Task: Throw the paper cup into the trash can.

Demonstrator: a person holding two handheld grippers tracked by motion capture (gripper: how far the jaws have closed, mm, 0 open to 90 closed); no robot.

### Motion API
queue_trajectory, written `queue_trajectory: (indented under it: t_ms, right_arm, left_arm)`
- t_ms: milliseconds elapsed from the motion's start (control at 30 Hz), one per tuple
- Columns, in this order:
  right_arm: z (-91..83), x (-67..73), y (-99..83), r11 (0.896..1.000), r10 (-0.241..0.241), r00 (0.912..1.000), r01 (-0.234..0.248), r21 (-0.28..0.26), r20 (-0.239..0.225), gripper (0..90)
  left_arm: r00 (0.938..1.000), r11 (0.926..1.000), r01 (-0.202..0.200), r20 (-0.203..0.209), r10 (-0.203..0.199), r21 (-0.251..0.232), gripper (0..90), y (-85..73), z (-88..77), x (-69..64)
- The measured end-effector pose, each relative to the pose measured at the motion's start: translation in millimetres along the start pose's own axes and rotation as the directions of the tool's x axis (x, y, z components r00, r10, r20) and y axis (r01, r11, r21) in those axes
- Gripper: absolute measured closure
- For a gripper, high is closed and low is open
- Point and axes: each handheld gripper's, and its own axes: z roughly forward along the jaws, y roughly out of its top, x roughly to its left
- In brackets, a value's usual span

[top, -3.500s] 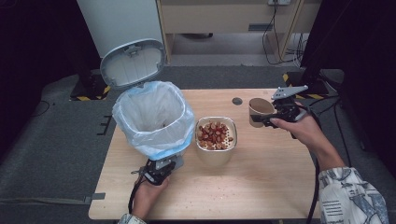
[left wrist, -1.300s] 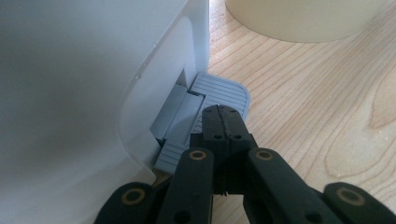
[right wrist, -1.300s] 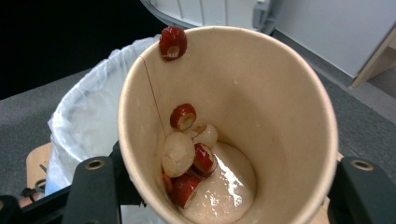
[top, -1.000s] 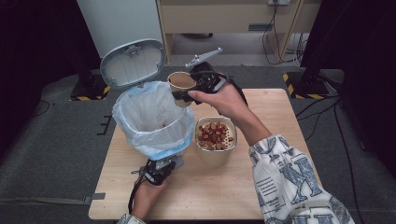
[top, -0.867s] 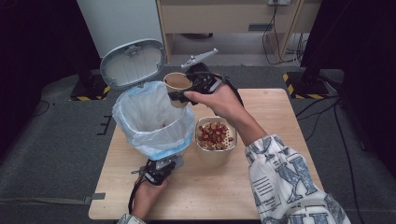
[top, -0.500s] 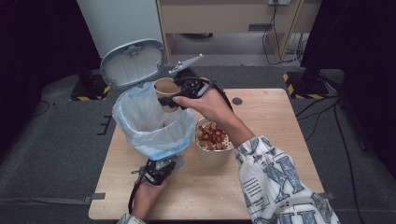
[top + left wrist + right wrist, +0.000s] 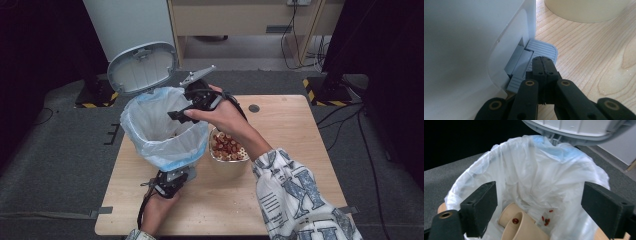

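Note:
A white pedal bin (image 7: 172,165) lined with a pale bag (image 7: 150,135) stands on the wooden table, its lid (image 7: 143,67) up. My right gripper (image 7: 177,114) hovers over the bin's mouth; its jaws have just been opening and nothing is between them. In the right gripper view, the right gripper (image 7: 546,205) looks down on brown paper cups (image 7: 521,225) lying in the bag with a few red bits. My left gripper (image 7: 172,180) is shut, its tips (image 7: 543,61) resting on the grey foot pedal (image 7: 541,50) at the bin's base.
A cream bowl (image 7: 229,147) of red and tan pieces sits just right of the bin, under my right forearm; its wall (image 7: 586,10) is near the pedal. A small dark disc (image 7: 254,108) lies on the table (image 7: 290,130) farther back. Dark floor surrounds the table.
My right hand carried the paper cup left and down over the bin. The cup has left the jaws, which now stand wide. The left hand kept still on the pedal.

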Motion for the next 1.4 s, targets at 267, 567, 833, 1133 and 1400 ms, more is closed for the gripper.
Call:
queue_trajectory:
  t_ms: [267, 567, 833, 1133, 1400]
  right_arm:
    - [-13.3, -12.6, -10.2, 1.000, 0.023, 0.9989, -0.023, -0.008, 0.040, 12.4]
    - [-23.1, -22.2, -21.8, 0.999, 0.044, 0.9967, -0.043, -0.020, 0.068, 8.2]
    - [-34.5, -31.2, -34.0, 0.998, 0.061, 0.9938, -0.058, -0.037, 0.093, 8.2]
    - [-49.8, -43.9, -47.1, 0.995, 0.088, 0.9879, -0.082, -0.051, 0.128, 7.9]
    - [-64.4, -51.9, -55.9, 0.993, 0.105, 0.9824, -0.095, -0.071, 0.154, 7.8]
  left_arm:
    - [1.0000, 1.0000, -0.001, 0.001, 0.001, 0.000, 89.5, -0.1, 0.0, 0.1]
    - [1.0000, 1.0000, -0.002, 0.001, 0.002, 0.000, 89.5, 0.0, -0.1, 0.2]
    - [1.0000, 1.0000, -0.002, 0.000, 0.002, 0.003, 89.5, 0.1, -0.3, 0.2]
    - [1.0000, 1.0000, -0.005, -0.001, 0.005, 0.000, 89.5, -0.1, -0.1, 0.1]
    - [1.0000, 1.0000, -0.004, 0.000, 0.004, 0.000, 89.5, -0.2, -0.1, 0.2]
